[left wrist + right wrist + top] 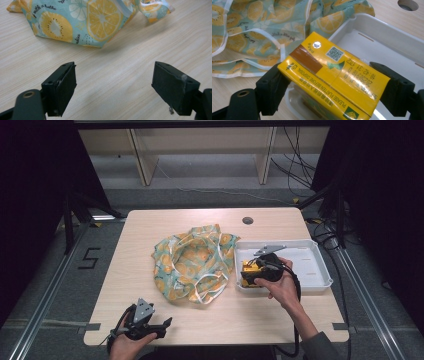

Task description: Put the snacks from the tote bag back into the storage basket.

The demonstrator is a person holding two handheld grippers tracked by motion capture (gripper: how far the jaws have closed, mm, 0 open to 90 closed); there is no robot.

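Note:
A yellow drink carton (332, 82) sits between the jaws of my right gripper (329, 87), which is shut on it just over the left end of the white tray (392, 40). In the high view the carton (248, 272) shows as a yellow patch under the right gripper (252, 276) inside the tray (320, 265). A teal cloth bag with a lemon print (192, 262) lies crumpled at the table's middle, left of the tray. My left gripper (117, 90) stands open over bare wood near the front edge (162, 325), with the bag (82, 22) beyond it.
The wooden table (150, 225) has a round cable hole (247, 220) at the back. The bag's white straps (264, 35) trail toward the tray. Black cables run from both grippers off the front edge. Shelving legs and cables stand on the floor behind.

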